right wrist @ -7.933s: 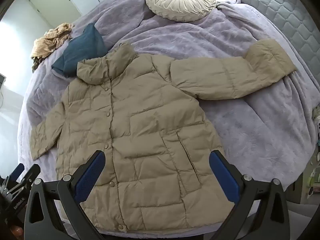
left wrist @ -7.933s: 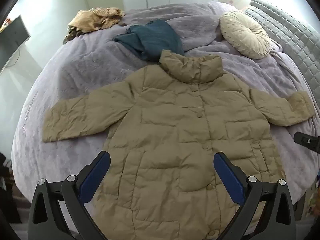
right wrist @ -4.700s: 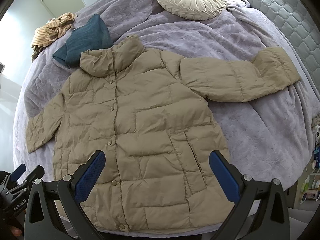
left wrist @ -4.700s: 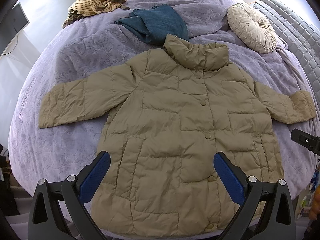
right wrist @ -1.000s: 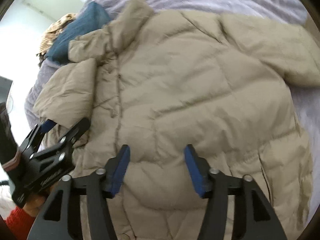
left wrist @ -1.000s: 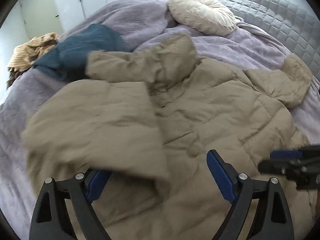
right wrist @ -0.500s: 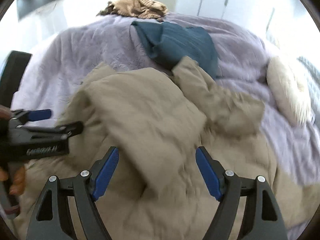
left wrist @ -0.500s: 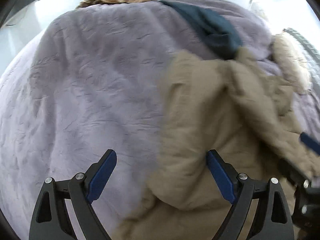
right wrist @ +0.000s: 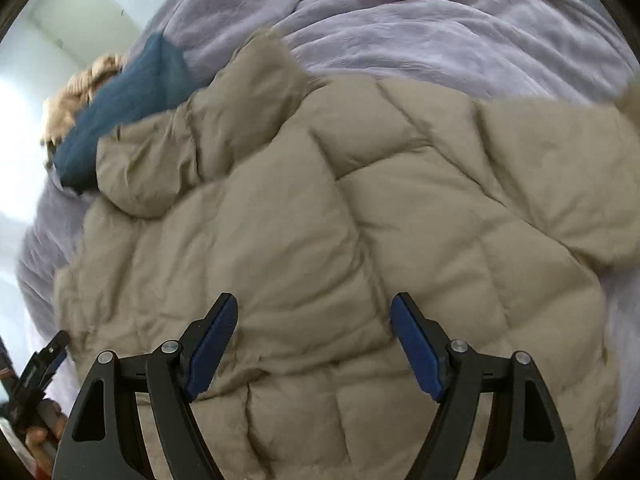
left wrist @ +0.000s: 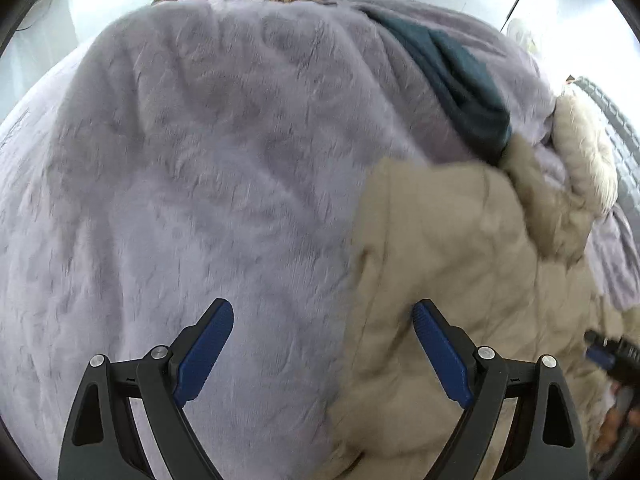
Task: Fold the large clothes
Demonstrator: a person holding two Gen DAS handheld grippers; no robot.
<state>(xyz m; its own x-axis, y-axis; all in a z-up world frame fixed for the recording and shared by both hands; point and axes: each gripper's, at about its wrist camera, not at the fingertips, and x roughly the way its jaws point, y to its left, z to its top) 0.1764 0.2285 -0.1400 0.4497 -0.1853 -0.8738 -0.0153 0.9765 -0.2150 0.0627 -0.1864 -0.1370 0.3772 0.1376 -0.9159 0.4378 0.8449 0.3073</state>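
Your right gripper point(right wrist: 314, 344) hangs spread and empty over the tan puffer coat point(right wrist: 340, 220), jaws just widened. Your left gripper point(left wrist: 322, 352), spread too, straddles its edge on the lilac blanket point(left wrist: 192, 168). The left sleeve, flat earlier, now lies folded across the body.

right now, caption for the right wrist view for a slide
Open right gripper hovers over a partly folded beige puffer coat on a lilac blanket, teal garment beside the collar.
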